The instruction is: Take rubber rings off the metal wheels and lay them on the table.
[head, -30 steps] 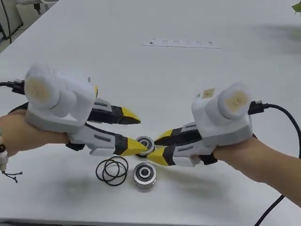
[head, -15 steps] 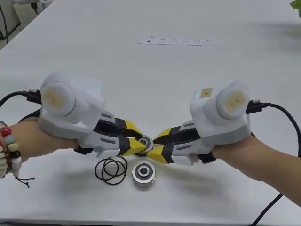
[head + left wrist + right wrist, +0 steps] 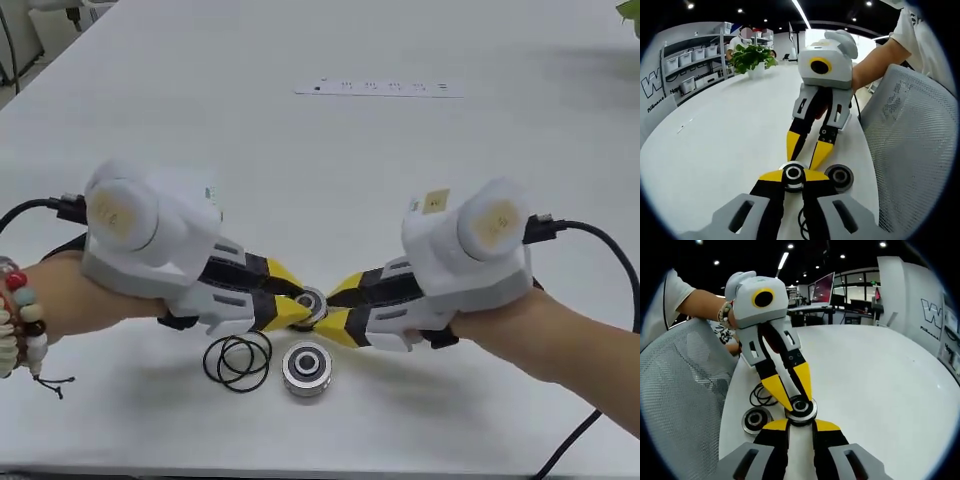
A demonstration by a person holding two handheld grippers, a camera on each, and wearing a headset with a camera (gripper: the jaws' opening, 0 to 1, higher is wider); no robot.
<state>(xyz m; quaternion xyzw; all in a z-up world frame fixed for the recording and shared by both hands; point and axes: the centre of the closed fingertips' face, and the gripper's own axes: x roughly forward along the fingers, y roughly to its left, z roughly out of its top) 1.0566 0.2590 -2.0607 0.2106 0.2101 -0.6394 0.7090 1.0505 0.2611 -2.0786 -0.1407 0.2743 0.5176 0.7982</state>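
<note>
A small metal wheel point(image 3: 310, 299) with a dark band round its rim sits between the two grippers just above the white table point(image 3: 400, 180). My left gripper point(image 3: 294, 304) comes in from the left, its yellow tips shut on the wheel point(image 3: 792, 173). From the right, my right gripper point(image 3: 336, 306) has its tips pinched on the same wheel point(image 3: 802, 409). A second wheel point(image 3: 306, 367) lies flat on the table just in front. Several loose black rubber rings point(image 3: 238, 360) lie in a heap to its left.
A white power strip point(image 3: 378, 89) lies far back on the table. Cables trail from both grippers. The table's front edge runs close below the wheels. A mesh chair back point(image 3: 910, 130) stands beside the table, and a potted plant point(image 3: 752, 57) stands at the far end.
One second ago the left gripper's jaws stood wide open beside the wheel. They have since moved in and shut on it. The right gripper has stayed put.
</note>
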